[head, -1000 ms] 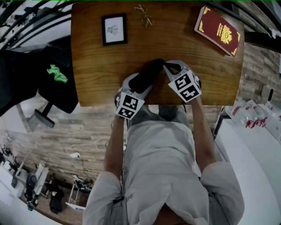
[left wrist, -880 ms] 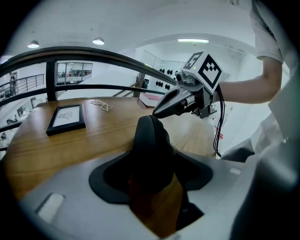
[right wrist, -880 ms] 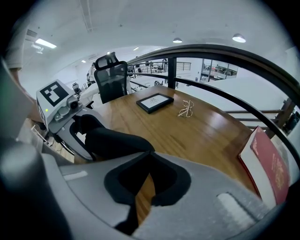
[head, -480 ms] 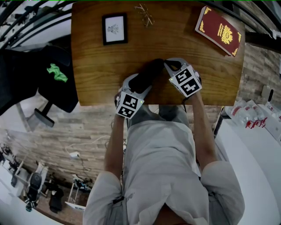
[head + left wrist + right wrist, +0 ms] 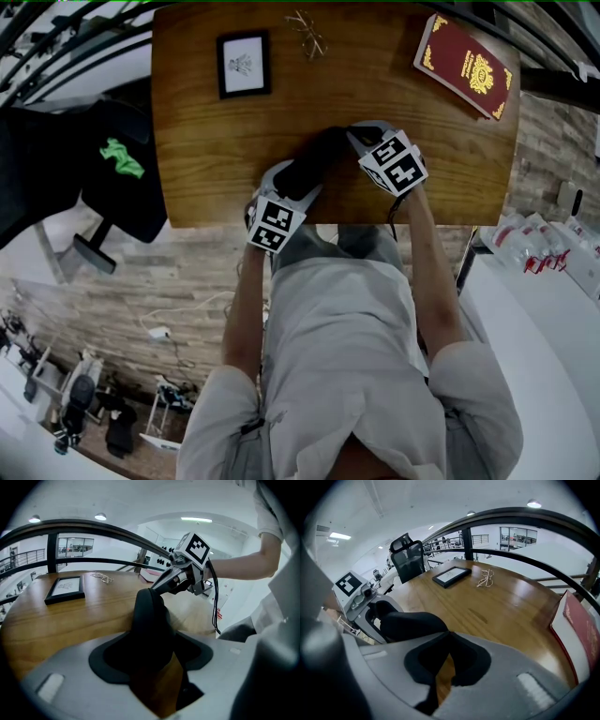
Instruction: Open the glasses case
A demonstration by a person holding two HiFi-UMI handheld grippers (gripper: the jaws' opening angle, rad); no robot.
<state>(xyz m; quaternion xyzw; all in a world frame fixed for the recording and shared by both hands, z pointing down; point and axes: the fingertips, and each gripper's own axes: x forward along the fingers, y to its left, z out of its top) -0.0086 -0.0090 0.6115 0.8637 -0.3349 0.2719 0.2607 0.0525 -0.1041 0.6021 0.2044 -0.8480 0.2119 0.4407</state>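
The left gripper (image 5: pixel 295 185) is clamped wide around the near end of the black glasses case (image 5: pixel 321 153). The case stretches away from its jaws over the near edge of the wooden table (image 5: pixel 206 141). At the case's far end the right gripper (image 5: pixel 354 137) has its jaws closed tip to tip against the top edge; whether they pinch it is unclear. Well beyond both grippers lie a framed picture (image 5: pixel 244 63), a pair of glasses (image 5: pixel 307 32) and, past the right gripper, a red book (image 5: pixel 466 64).
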